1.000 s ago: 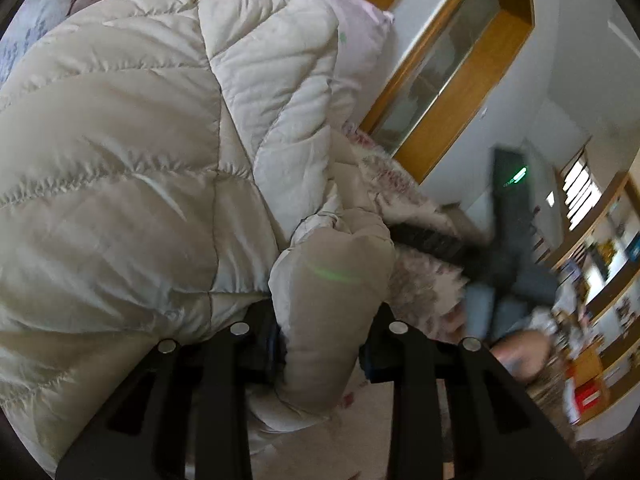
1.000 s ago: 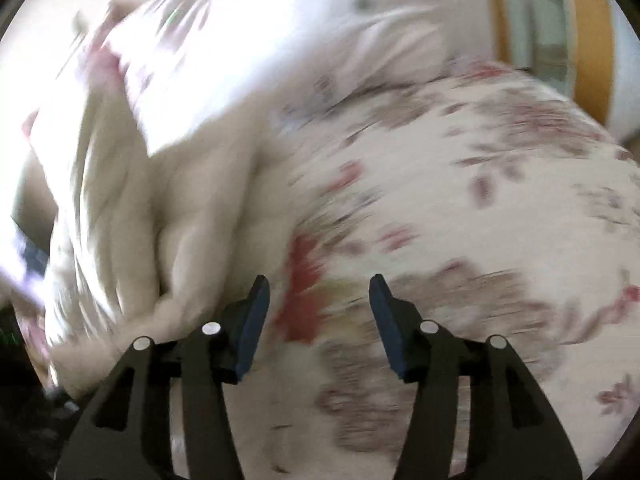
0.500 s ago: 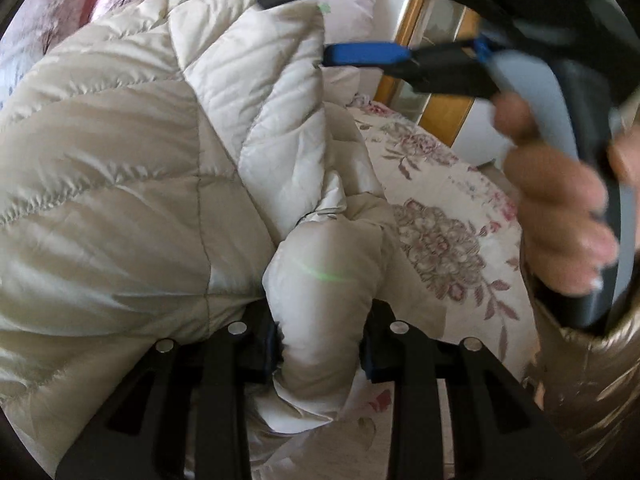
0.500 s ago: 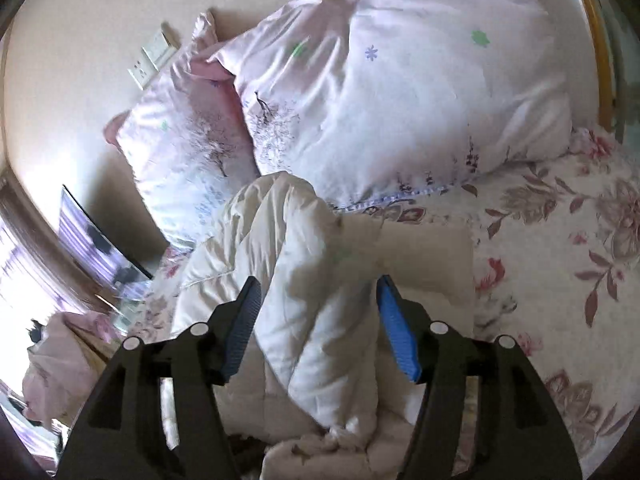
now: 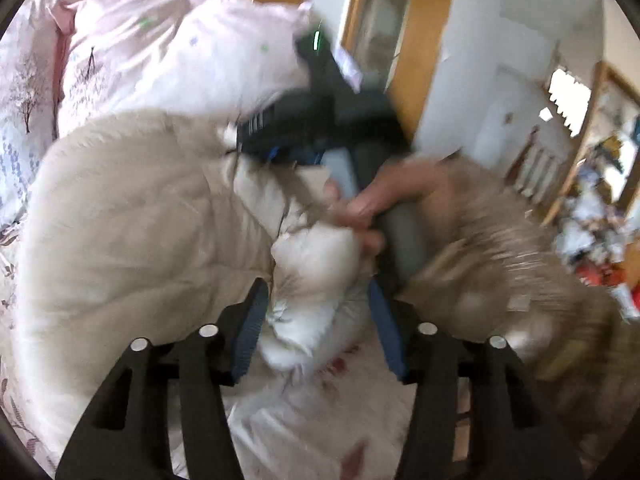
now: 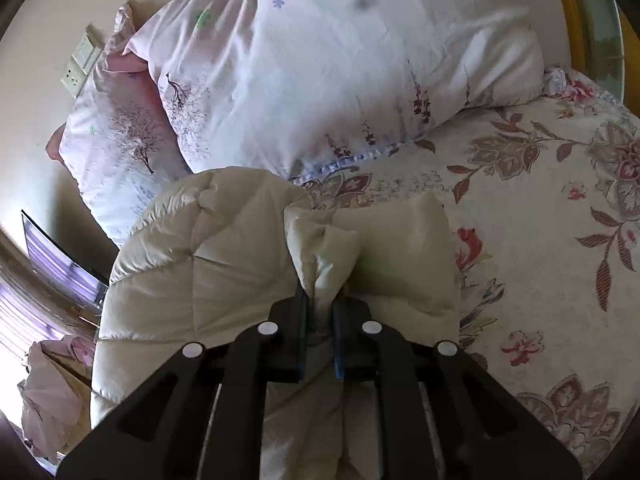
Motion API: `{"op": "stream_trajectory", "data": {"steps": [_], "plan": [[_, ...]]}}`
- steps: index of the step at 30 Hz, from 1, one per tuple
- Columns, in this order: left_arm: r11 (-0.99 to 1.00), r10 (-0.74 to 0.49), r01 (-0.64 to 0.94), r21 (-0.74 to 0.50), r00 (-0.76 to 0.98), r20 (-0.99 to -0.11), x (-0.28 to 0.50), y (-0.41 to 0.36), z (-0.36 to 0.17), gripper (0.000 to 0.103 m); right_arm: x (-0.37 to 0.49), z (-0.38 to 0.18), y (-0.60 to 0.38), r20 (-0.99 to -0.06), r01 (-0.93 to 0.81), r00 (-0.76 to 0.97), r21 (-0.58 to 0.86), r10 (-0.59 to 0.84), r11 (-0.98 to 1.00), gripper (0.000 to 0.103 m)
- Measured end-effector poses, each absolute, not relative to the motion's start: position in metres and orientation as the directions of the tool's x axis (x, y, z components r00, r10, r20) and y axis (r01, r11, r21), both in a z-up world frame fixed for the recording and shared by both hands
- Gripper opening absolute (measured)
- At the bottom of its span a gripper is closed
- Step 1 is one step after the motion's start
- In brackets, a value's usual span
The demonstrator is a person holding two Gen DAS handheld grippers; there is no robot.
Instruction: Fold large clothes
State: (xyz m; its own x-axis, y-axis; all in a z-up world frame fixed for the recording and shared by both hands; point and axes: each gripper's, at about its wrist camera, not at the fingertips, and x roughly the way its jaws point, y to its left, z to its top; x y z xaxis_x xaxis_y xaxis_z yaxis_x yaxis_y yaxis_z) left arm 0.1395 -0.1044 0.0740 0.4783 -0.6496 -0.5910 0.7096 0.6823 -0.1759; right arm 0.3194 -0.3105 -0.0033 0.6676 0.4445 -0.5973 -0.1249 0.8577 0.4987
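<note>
A cream quilted down jacket (image 5: 132, 224) lies bunched on the floral bedspread (image 6: 540, 208). In the left wrist view my left gripper (image 5: 316, 320) has its jaws wide apart with a puffy fold of the jacket (image 5: 316, 280) between them, not pinched. The other hand-held gripper (image 5: 316, 136) and the person's hand (image 5: 372, 204) sit just beyond it, blurred. In the right wrist view my right gripper (image 6: 320, 320) is shut tight on a fold of the jacket (image 6: 324, 248), whose quilted bulk (image 6: 192, 280) spreads to the left.
Two pale pink printed pillows (image 6: 340, 60) (image 6: 120, 132) lean at the head of the bed, with wall sockets (image 6: 80, 64) behind. A wooden door frame (image 5: 424, 40) and cluttered shelves (image 5: 600, 184) stand to the right. A dark screen (image 6: 60, 260) is at the bed's left.
My left gripper's jaws have opened wider around the jacket fold. My right gripper swung in over the jacket and closed on a fold.
</note>
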Motion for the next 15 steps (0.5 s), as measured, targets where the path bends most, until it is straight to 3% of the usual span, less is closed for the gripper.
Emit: {"op": "stream_trajectory", "data": {"steps": [3,6,10,15], "plan": [[0.692,-0.684,0.683,-0.231,0.519,-0.513,0.148,-0.061,0.106,0.061,0.320,-0.005,-0.312,-0.592,-0.133,0.666,0.505,0.455,0.853,0.011],[0.775,-0.616,0.591,-0.225,0.624,-0.481,0.177,-0.020,0.120,0.061,0.320,-0.006,-0.313,-0.587,-0.135,0.666,0.513,0.461,0.848,0.012],[0.846,-0.531,0.454,-0.280,0.673,-0.516,0.229,0.009,0.112,0.061,0.320,-0.007,-0.313,-0.583,-0.134,0.667,0.517,0.463,0.845,0.012],[0.872,-0.489,0.396,-0.289,0.659,-0.572,0.260,0.007,0.089,0.061,0.319,-0.007,-0.317,-0.568,-0.129,0.680,0.529,0.463,0.839,0.012]]}}
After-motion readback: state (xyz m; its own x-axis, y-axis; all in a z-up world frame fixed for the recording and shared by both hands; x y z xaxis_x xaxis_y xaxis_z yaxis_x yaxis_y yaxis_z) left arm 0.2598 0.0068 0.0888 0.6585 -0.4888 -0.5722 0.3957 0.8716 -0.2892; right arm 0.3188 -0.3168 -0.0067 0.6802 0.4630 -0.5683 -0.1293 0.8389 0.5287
